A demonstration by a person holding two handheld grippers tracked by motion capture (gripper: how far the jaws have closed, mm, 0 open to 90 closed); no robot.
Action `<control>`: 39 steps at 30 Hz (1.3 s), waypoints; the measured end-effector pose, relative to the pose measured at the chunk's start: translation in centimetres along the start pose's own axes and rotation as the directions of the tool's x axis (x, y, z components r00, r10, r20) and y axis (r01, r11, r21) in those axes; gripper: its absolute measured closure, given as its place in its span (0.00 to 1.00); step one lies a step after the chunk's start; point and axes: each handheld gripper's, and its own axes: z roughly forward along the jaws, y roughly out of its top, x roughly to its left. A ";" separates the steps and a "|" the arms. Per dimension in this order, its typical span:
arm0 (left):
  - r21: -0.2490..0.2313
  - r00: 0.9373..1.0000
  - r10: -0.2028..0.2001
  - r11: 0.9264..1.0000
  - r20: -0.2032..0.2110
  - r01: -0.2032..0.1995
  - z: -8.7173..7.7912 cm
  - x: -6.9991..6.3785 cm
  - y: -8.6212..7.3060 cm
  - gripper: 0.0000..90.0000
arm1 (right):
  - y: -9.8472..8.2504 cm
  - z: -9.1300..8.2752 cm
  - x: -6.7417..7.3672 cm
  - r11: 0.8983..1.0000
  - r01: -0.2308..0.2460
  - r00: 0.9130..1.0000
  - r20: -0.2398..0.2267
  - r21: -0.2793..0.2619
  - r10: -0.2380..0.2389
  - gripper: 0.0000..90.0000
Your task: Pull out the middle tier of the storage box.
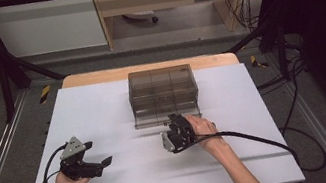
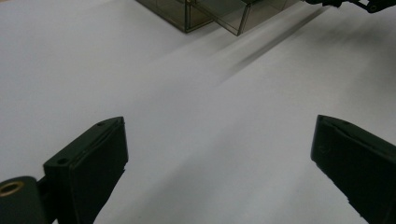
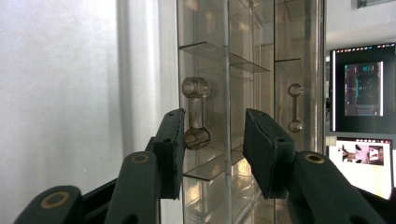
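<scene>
A smoky see-through drawer cabinet [image 1: 163, 94] stands at the middle back of the white table [image 1: 103, 112]. Its bottom drawer [image 1: 156, 119] juts out a little toward me. My right gripper [image 1: 176, 119] is at that drawer's front, rolled onto its side. In the right gripper view the jaws of my right gripper [image 3: 212, 126] stand apart, and a clear dumbbell-shaped handle [image 3: 196, 113] sits just past the left jaw's tip, not clamped. A second handle [image 3: 294, 107] shows farther right. My left gripper [image 1: 99, 152] rests at the front left, open over bare table [image 2: 219, 140], far from the cabinet [image 2: 187, 11].
A wooden strip [image 1: 97, 76] runs along the table's back edge. Black frame bars [image 1: 7, 83] stand at both sides, and cables [image 1: 295, 73] lie on the floor to the right. The right gripper's cable [image 1: 260, 137] trails across the table's front right. Monitor screens [image 3: 357, 88] show beyond the cabinet.
</scene>
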 end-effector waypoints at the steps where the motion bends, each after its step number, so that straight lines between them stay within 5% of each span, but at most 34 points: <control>1: 0.000 1.000 0.000 1.000 0.000 0.000 0.0 0.0 0.0 0.04 | 0.0 0.0 0.0 1.000 0.000 1.000 -0.003 -0.001 0.000 0.63; 11: 0.003 1.000 0.002 1.000 0.000 -0.002 0.0 0.0 0.0 0.04 | 0.1 0.1 0.1 1.000 -0.019 1.000 -0.017 0.001 0.020 0.67; 17: 0.004 1.000 0.003 1.000 0.002 -0.003 0.0 0.0 0.0 0.04 | 0.0 -0.1 -0.3 0.999 -0.046 0.999 -0.025 -0.006 0.046 0.59; 24: 0.006 1.000 0.003 1.000 0.003 -0.003 0.1 0.0 0.0 0.04 | -0.1 -0.4 -0.8 0.993 -0.117 0.990 -0.087 -0.031 0.114 0.43; 32: 0.006 1.000 0.002 1.000 0.003 -0.002 0.1 0.0 0.0 0.04 | -0.2 -0.5 -1.2 0.968 -0.250 0.954 -0.177 -0.021 0.243 0.24; 36: 0.006 1.000 0.002 1.000 0.003 -0.002 0.1 0.0 0.0 0.04 | -0.5 -0.9 -1.7 0.935 -0.352 0.917 -0.214 -0.038 0.337 0.17; 37: 0.006 1.000 0.002 1.000 0.003 -0.002 0.1 0.0 0.0 0.04 | -0.6 -1.0 -1.9 0.922 -0.385 0.901 -0.230 -0.040 0.366 0.15; 38: 0.007 1.000 0.002 1.000 0.002 -0.002 0.1 0.0 0.0 0.04 | -0.7 -1.1 -2.1 0.918 -0.393 0.896 -0.240 -0.043 0.373 0.14; 39: 0.006 1.000 0.002 1.000 0.002 -0.002 0.1 0.0 0.0 0.04 | -0.9 -1.2 -2.2 0.904 -0.426 0.882 -0.245 -0.047 0.403 0.12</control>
